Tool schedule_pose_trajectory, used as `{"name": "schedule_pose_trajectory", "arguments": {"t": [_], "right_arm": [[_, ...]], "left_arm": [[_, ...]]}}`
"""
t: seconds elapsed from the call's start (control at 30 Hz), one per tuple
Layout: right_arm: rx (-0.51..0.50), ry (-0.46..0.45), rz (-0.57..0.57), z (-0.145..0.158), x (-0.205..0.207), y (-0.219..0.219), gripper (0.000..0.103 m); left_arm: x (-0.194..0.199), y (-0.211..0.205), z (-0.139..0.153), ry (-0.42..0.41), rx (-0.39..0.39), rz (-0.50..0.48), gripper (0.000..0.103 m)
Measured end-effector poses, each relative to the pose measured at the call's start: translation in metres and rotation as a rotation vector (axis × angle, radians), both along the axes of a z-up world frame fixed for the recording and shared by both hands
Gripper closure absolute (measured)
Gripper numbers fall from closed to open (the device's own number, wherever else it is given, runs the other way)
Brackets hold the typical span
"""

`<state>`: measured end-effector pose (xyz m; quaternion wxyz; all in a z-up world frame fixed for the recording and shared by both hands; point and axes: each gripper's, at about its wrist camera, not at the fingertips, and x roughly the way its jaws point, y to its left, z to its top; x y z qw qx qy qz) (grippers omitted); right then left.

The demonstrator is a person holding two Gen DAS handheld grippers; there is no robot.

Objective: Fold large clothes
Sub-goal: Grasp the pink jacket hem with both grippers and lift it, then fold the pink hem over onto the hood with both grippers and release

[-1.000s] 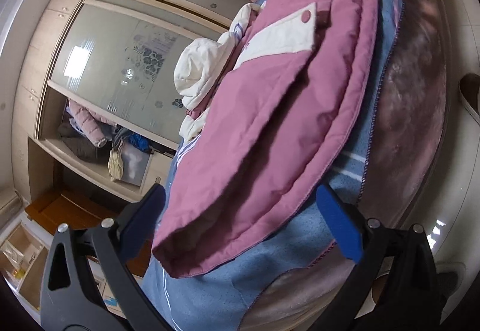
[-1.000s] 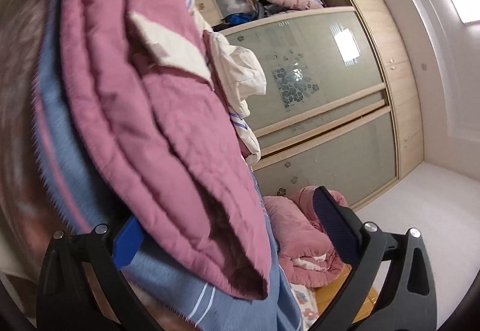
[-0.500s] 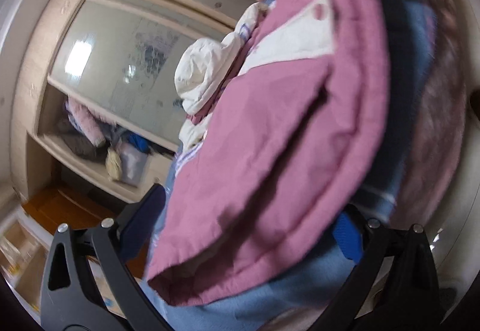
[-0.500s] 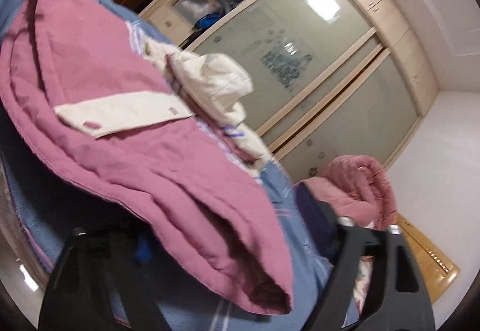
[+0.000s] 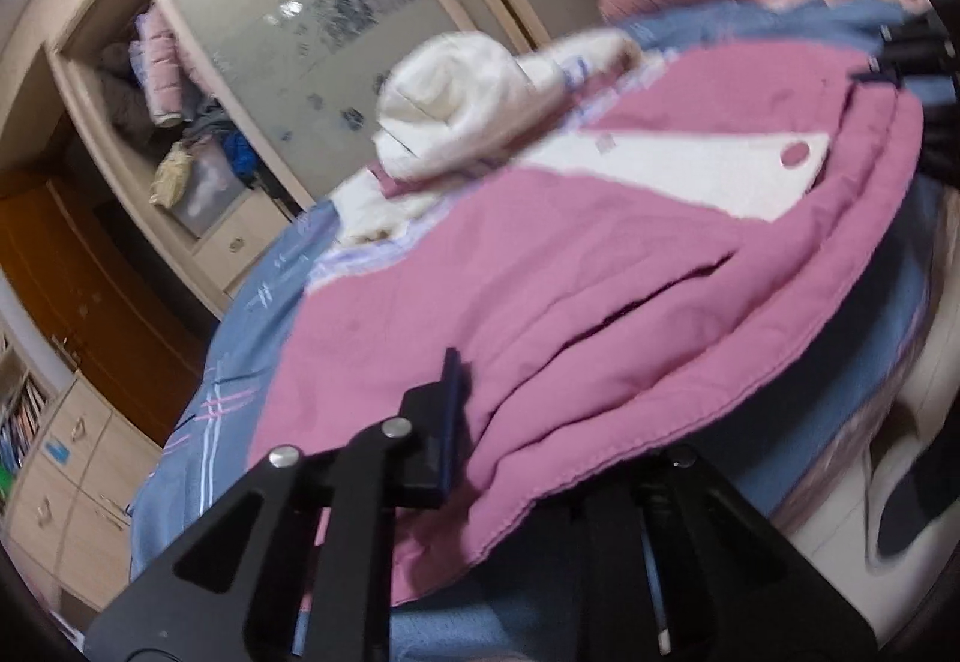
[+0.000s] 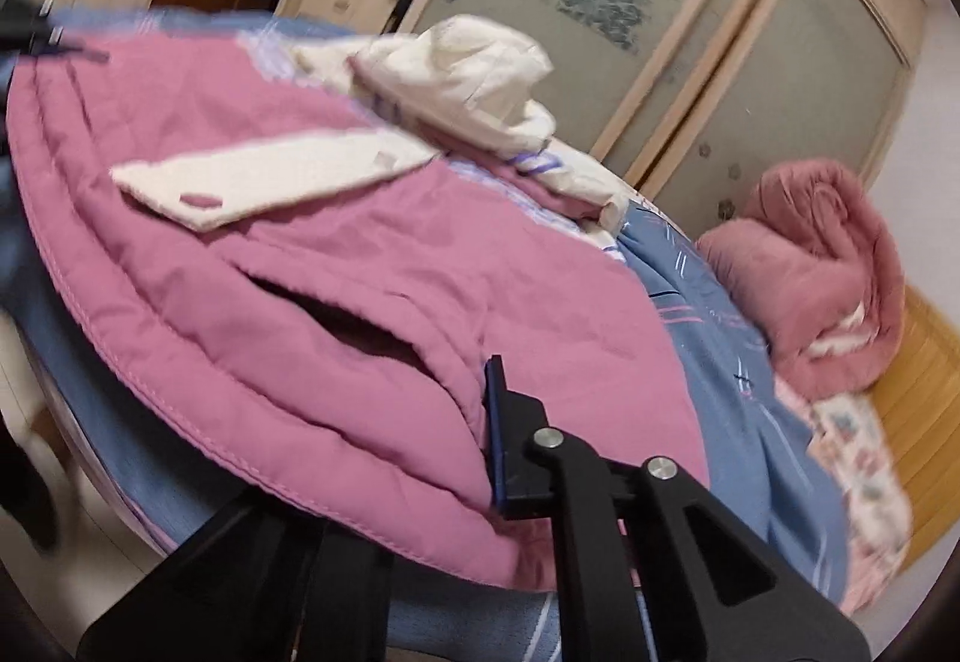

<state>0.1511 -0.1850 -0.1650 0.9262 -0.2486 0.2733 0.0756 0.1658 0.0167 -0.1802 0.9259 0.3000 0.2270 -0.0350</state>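
Blue striped bedsheet (image 5: 252, 338); both grippers, left (image 5: 480, 440) & right (image 6: 462, 434), clamp quilted pink jacket (image 5: 540, 272) hem

Landmark: jacket (image 5: 600, 302), lying on the bed (image 5: 252, 314).

- Hood (image 5: 456, 110) at the jacket's far end, resting on it.
- Flap (image 5: 690, 170) lies across the jacket's top, between hood and near hem.
- Rolled quilt (image 6: 822, 266) on the bed, beyond the jacket, to its right in the right wrist view.
- Wardrobe (image 6: 720, 32) stands behind the jacket, past the hood; its open shelf (image 5: 156, 86) holds piled clothes, to the jacket's left in the left wrist view.
- Left claw (image 5: 540, 458) at the jacket's near hem, clamped on the edge, fabric draped over one finger.
- Right claw (image 6: 420, 464) at the near hem likewise, clamped on the layered edge.
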Motion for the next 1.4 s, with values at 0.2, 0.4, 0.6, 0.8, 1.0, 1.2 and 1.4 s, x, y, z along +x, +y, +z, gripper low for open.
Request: {"name": "schedule_pose_trajectory", "arguments": {"t": [0.2,0.4,0.6,0.8,1.0,1.2,1.4], "right_arm": [[0.164,-0.107,-0.064,0.045,0.009,-0.004,0.096],[0.222,-0.212,-0.106,0.096,0.068,-0.001,0.097],[0.162,-0.274,-0.115,0.155,0.188,0.008,0.097],[0.127,-0.186,-0.138,0.167,0.346,0.017,0.097],[0.101,-0.018,-0.16,0.107,0.472,0.019,0.095],[0.013,-0.053,-0.245,0.067,0.523,0.009,0.01],[0.074,-0.056,-0.467,0.083,0.551,-0.039,0.003]], "left_arm": [[0.01,0.002,0.034,-0.094,-0.102,0.047,0.091],[0.071,-0.005,0.094,-0.177,-0.073,0.079,0.092],[0.199,-0.013,0.159,-0.253,0.032,0.107,0.092],[0.364,-0.008,0.17,-0.14,0.051,0.129,0.09],[0.497,-0.008,0.12,-0.03,0.101,0.142,0.068],[0.546,0.014,0.11,-0.142,0.085,0.219,0.002],[0.574,0.071,0.116,-0.123,0.067,0.431,0.002]]}}
